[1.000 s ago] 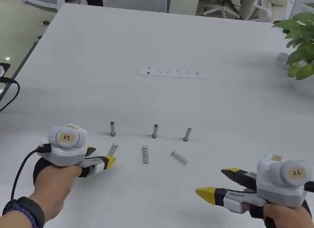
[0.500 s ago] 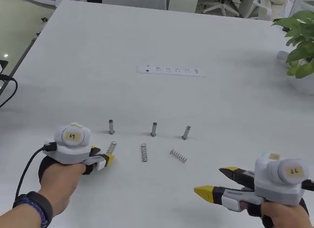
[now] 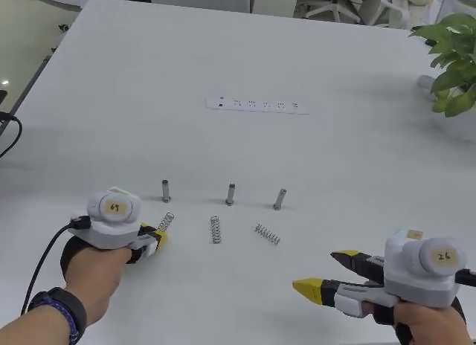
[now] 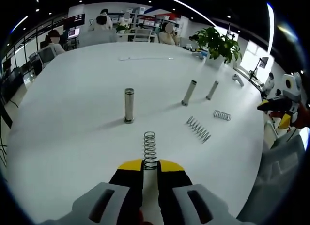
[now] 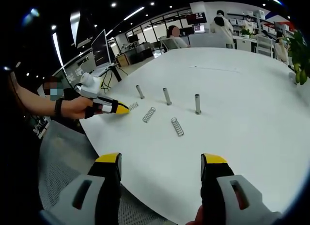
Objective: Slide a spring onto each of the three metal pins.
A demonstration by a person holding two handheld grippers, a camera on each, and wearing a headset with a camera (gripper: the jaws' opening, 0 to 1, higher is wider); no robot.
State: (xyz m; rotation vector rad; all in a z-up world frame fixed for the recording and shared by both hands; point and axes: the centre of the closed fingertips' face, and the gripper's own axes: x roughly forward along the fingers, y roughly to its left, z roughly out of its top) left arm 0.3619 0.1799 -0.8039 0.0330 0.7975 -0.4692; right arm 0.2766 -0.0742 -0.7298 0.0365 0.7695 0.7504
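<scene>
Down in the head view, three metal pins stand upright in a row on the white table [image 3: 357, 137]: the left pin [image 3: 166, 190], middle pin [image 3: 230, 194] and right pin [image 3: 280, 199]. Just in front of each lies a spring: the left spring [image 3: 165, 221], middle spring [image 3: 215, 230] and right spring [image 3: 267, 234]. The left gripper [image 3: 154, 239] sits at the near end of the left spring, and the right gripper [image 3: 327, 273] hovers well apart to the right. A power strip [image 3: 256, 104] lies farther back, and a plant [image 3: 450, 70] is at the far right. From the left gripper view, the jaws are drawn almost together, pinching the near end of the left spring, which points toward the left pin. From the right gripper view, the jaws gape wide with nothing between them, facing the pins and springs from well back.
</scene>
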